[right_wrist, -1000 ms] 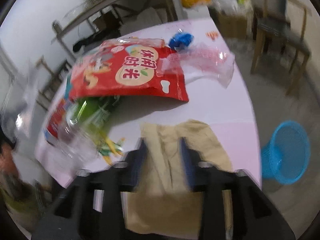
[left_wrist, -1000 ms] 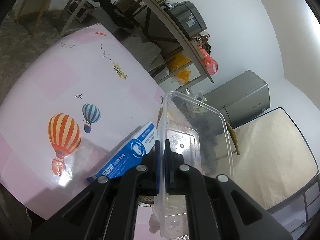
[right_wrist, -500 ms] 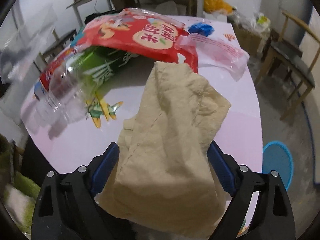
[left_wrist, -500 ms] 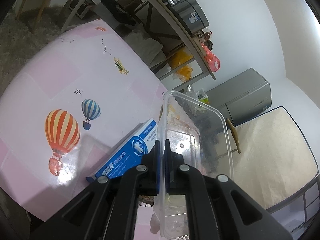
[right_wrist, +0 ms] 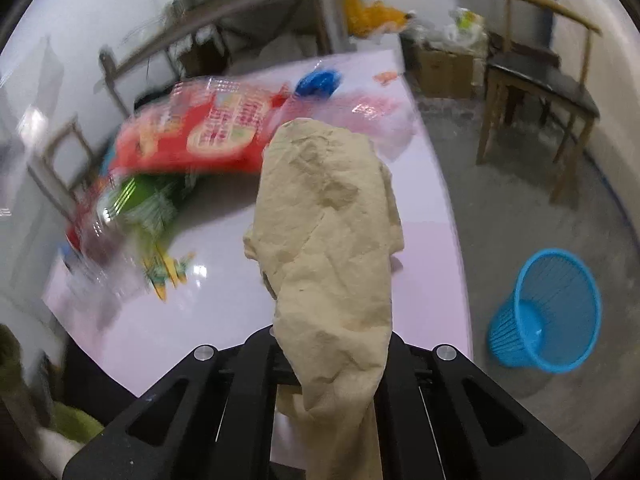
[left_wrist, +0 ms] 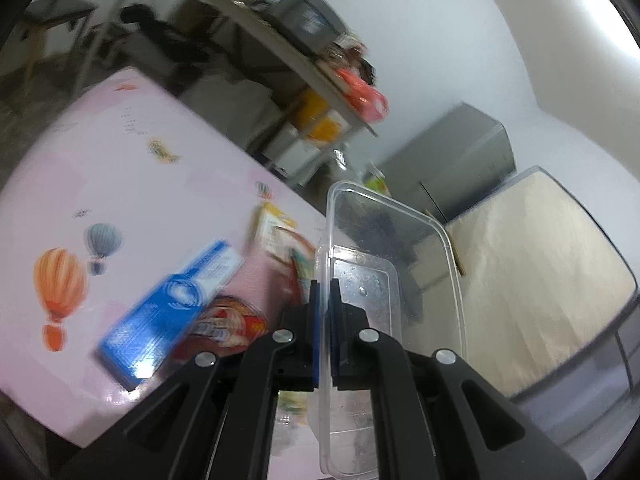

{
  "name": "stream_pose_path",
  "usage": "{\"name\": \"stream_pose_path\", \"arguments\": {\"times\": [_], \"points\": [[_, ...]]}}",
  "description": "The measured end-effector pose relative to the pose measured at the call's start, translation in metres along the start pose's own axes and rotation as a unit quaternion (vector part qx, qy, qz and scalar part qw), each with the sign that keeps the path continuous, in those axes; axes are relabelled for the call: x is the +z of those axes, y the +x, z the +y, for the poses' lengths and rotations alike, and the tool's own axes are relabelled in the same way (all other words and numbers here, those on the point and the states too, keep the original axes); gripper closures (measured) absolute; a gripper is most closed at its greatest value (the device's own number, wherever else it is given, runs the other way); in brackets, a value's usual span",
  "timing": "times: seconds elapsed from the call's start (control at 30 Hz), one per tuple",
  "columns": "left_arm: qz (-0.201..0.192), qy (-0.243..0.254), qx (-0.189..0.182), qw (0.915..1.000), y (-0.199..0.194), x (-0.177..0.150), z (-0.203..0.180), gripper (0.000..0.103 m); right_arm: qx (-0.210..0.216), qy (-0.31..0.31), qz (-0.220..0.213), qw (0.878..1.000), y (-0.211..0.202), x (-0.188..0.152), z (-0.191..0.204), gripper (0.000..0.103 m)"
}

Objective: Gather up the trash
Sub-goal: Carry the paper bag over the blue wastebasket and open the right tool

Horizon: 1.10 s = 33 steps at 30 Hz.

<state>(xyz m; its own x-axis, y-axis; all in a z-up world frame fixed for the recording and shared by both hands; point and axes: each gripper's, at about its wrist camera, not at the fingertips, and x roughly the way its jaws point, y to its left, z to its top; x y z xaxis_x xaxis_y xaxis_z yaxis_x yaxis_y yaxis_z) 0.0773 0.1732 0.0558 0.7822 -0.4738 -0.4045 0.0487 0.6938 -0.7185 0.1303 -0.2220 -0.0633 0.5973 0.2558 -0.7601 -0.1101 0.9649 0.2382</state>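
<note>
My left gripper [left_wrist: 325,292] is shut on the near wall of a clear plastic food container [left_wrist: 400,248], which hangs tilted above the pink table [left_wrist: 100,160]. Below it lie a blue carton [left_wrist: 172,304] and a red wrapper [left_wrist: 228,324], both blurred. My right gripper [right_wrist: 332,356] is shut on a crumpled tan paper [right_wrist: 328,220] that sticks up over the table and hides the fingertips. Beyond the paper lie a red snack bag [right_wrist: 208,136], a clear bottle with a green label [right_wrist: 136,208], a blue lump [right_wrist: 318,82] and a clear plastic bag [right_wrist: 376,120].
A blue mesh waste basket [right_wrist: 548,312] stands on the grey floor right of the table [right_wrist: 400,320]. A wooden chair [right_wrist: 540,80] sits behind it by the wall. Shelving [left_wrist: 280,40] with clutter and a grey cabinet [left_wrist: 452,156] stand beyond the table.
The right jaws went from wide around the tan paper to shut on it, and the paper now stands bunched up. The left gripper rose with the container, baring more of the carton and wrapper.
</note>
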Motion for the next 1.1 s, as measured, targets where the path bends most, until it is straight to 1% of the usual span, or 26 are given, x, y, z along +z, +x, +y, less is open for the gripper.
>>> {"name": "stream_pose_path", "arguments": {"times": [0.03,0.07,0.13,0.17,0.23,0.27,0.3,0.33,0.4,0.43,0.47,0.53,0.57,0.63,0.67,0.73,0.77,0.8,0.87,0.9,0.93,0.97,1.0,1.03,1.07,1.1], "points": [[0.01,0.015,-0.007,0.9998,0.009,0.001,-0.017,0.1,0.004,0.012,-0.01,1.0,-0.005,0.003,-0.006,0.099],[0.018,0.029,-0.011,0.9994,0.017,0.001,-0.029,0.1,0.005,0.038,-0.033,0.999,-0.022,0.006,-0.022,0.099],[0.043,0.063,-0.017,0.9969,0.041,-0.004,-0.063,0.1,-0.007,0.07,-0.064,0.996,-0.044,0.009,-0.047,0.099],[0.069,0.084,-0.02,0.9939,0.065,-0.008,-0.087,0.1,-0.02,0.097,-0.087,0.991,-0.063,0.008,-0.071,0.099],[0.108,0.106,-0.031,0.988,0.099,-0.02,-0.117,0.1,-0.044,0.13,-0.112,0.984,-0.085,0.003,-0.102,0.099],[0.139,0.121,-0.036,0.9822,0.125,-0.03,-0.138,0.1,-0.063,0.155,-0.125,0.978,-0.098,-0.002,-0.126,0.099],[0.174,0.139,-0.039,0.9741,0.154,-0.043,-0.159,0.1,-0.074,0.174,-0.131,0.973,-0.105,-0.007,-0.144,0.099],[0.197,0.153,-0.041,0.9675,0.173,-0.053,-0.174,0.1,-0.085,0.204,-0.135,0.966,-0.113,-0.015,-0.169,0.099],[0.256,0.207,-0.029,0.9437,0.232,-0.089,-0.211,0.1,-0.098,0.243,-0.138,0.955,-0.12,-0.029,-0.204,0.099],[0.275,0.225,-0.024,0.9346,0.25,-0.102,-0.221,0.1,-0.104,0.257,-0.137,0.951,-0.122,-0.036,-0.215,0.099],[0.305,0.248,-0.01,0.9195,0.281,-0.126,-0.234,0.1,-0.112,0.28,-0.132,0.944,-0.121,-0.044,-0.236,0.099],[0.338,0.277,0.015,0.8992,0.322,-0.159,-0.246,0.1,-0.115,0.313,-0.123,0.935,-0.113,-0.056,-0.266,0.099],[0.36,0.296,0.028,0.8845,0.35,-0.183,-0.251,0.1,-0.117,0.336,-0.112,0.928,-0.106,-0.064,-0.286,0.099],[0.386,0.317,0.051,0.8647,0.39,-0.218,-0.256,0.1,-0.11,0.359,-0.099,0.922,-0.092,-0.067,-0.306,0.099],[0.397,0.324,0.059,0.8568,0.406,-0.233,-0.258,0.1,-0.107,0.374,-0.089,0.917,-0.081,-0.071,-0.322,0.099],[0.416,0.345,0.083,0.8373,0.442,-0.262,-0.257,0.1,-0.1,0.392,-0.076,0.911,-0.067,-0.069,-0.343,0.099],[0.419,0.351,0.091,0.8324,0.453,-0.272,-0.256,0.1,-0.096,0.405,-0.069,0.907,-0.058,-0.069,-0.355,0.099],[0.424,0.354,0.099,0.8274,0.466,-0.282,-0.253,0.1,-0.093,0.411,-0.063,0.905,-0.051,-0.067,-0.363,0.099],[0.435,0.349,0.105,0.8234,0.494,-0.302,-0.253,0.099,-0.095,0.417,-0.053,0.902,-0.035,-0.056,-0.377,0.098],[0.435,0.346,0.106,0.8243,0.505,-0.311,-0.258,0.098,-0.094,0.417,-0.049,0.903,-0.028,-0.051,-0.381,0.098],[0.435,0.345,0.101,0.8259,0.517,-0.318,-0.261,0.096,-0.097,0.418,-0.049,0.902,-0.029,-0.051,-0.387,0.093],[0.437,0.344,0.097,0.825,0.524,-0.324,-0.261,0.091,-0.107,0.42,-0.049,0.9,-0.021,-0.045,-0.397,0.092],[0.442,0.342,0.099,0.8234,0.53,-0.33,-0.258,0.075,-0.111,0.418,-0.048,0.9,-0.022,-0.048,-0.399,0.084],[0.439,0.341,0.103,0.8248,0.535,-0.329,-0.258,0.058,-0.111,0.419,-0.041,0.9,-0.013,-0.045,-0.404,0.068],[0.43,0.336,0.11,0.831,0.537,-0.328,-0.257,0.053,-0.107,0.42,-0.033,0.9,-0.004,-0.046,-0.411,0.06],[0.422,0.33,0.107,0.8375,0.536,-0.326,-0.256,0.05,-0.104,0.418,-0.024,0.902,0.0,-0.052,-0.418,0.048]]}}
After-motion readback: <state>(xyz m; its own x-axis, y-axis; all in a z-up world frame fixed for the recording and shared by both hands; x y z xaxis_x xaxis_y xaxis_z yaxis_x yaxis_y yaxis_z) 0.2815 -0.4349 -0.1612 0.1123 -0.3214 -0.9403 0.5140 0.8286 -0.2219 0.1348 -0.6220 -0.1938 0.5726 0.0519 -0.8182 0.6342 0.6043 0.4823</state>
